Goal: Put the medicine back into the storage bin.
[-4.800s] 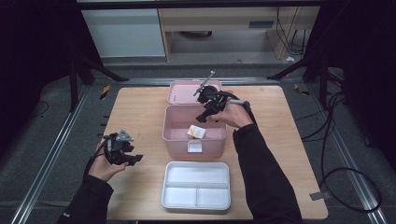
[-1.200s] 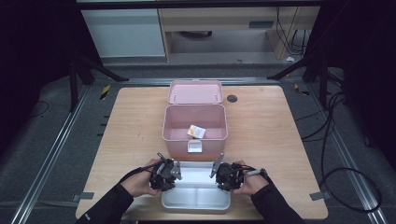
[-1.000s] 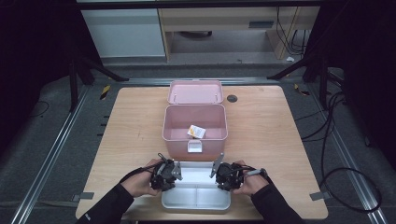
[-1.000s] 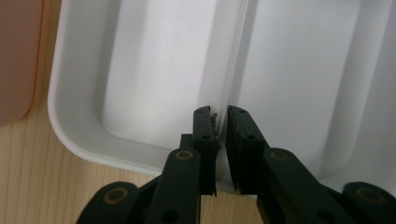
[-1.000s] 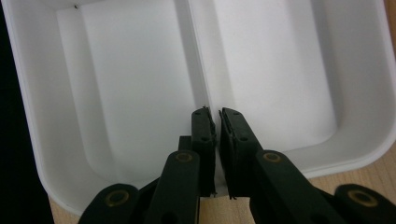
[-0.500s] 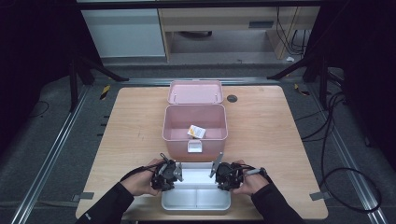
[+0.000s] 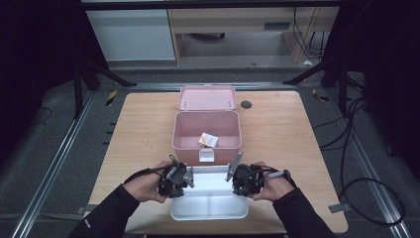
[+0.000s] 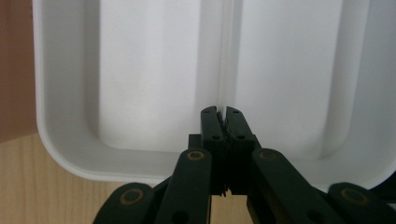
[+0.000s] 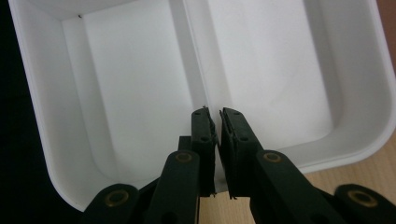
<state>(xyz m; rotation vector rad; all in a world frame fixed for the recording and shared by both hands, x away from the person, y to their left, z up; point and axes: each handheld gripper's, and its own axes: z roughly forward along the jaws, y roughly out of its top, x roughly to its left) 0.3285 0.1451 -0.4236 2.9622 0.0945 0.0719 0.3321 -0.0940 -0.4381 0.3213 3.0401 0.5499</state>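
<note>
While both hands hover at the near edge of the table [image 7: 124,129], the high view shows the white tray [image 7: 210,206] just in front of the pink box [image 7: 206,130], with the left tool [image 7: 184,179] and right tool [image 7: 236,177] at the tray's two short ends. From the left gripper view, the left tool [image 8: 221,122] has just been closing and now pinches the tray's end wall [image 8: 140,158] at the divider. From the right gripper view, the right tool [image 9: 213,122] clamps the opposite wall likewise. Thin rigid plastic (light, probably slick) should lift best gripped evenly at both ends.
</note>
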